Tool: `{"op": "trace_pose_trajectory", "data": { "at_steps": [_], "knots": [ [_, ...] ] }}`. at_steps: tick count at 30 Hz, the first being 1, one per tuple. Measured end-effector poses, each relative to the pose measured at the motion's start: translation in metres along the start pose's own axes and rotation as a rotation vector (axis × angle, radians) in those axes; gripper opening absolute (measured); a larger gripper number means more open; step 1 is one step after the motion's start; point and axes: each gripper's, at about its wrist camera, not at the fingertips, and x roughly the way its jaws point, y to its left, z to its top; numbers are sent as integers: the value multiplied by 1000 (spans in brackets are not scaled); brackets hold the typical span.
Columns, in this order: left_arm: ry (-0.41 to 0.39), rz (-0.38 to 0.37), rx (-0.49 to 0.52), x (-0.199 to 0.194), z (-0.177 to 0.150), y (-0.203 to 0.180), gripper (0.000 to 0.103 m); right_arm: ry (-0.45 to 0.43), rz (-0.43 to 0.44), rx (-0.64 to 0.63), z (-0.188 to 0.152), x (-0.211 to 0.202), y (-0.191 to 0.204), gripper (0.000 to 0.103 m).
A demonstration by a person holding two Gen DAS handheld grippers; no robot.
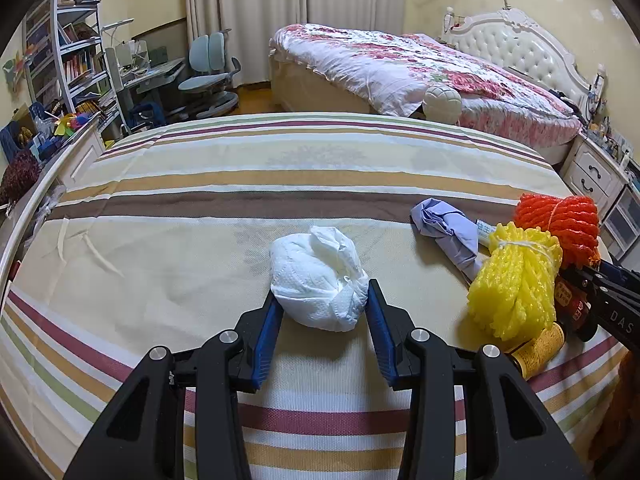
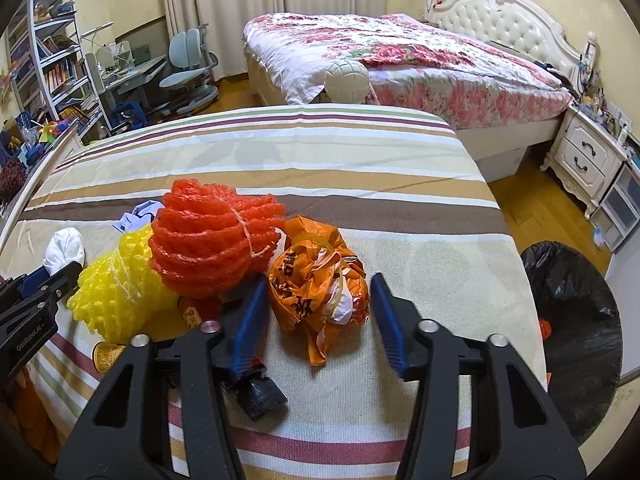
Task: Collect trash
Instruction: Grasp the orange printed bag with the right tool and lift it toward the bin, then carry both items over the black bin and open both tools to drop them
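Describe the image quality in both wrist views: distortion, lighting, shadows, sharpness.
Left wrist view: strong fisheye bends the striped bedspread into arcs, corners vignetted black; soft even light; the white tissue wad is sharp and casts only a faint shadow. Right wrist view: same barrel distortion; the orange plastic bag shows mild glare; the black-lined bin is dark and lacks detail.

Left tongs (image 1: pixel 325 302): matte black plastic arms, triangular cutouts, round silver screws at the pivots, ribbed blue pads (image 1: pixel 267 336). Right tongs (image 2: pixel 316 298): same build, blue pads (image 2: pixel 390 320). White lettering on the black bodies, "GenRobot.AI" and "DAS".
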Motion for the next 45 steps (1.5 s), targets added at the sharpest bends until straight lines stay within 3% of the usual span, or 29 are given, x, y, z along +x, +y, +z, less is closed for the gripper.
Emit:
{"op": "trace_pose_trajectory", "data": {
  "at_steps": [13, 23, 33, 45],
  "knots": [
    [-37, -17, 6, -13, -3, -3, 42, -47, -33, 5, -14, -23, -14, 43],
    [-66, -86, 7, -43, -19, -21, 42, -96, -71, 39, -35, -59, -41, 43],
    [-158, -163, 114, -88, -25, -76, 42, -136, -143, 83, -59, -87, -76, 43],
    [-183, -262, 269, -90, -29, -161, 42, -168, -243, 174, -78, -109, -138, 43]
  ]
}}
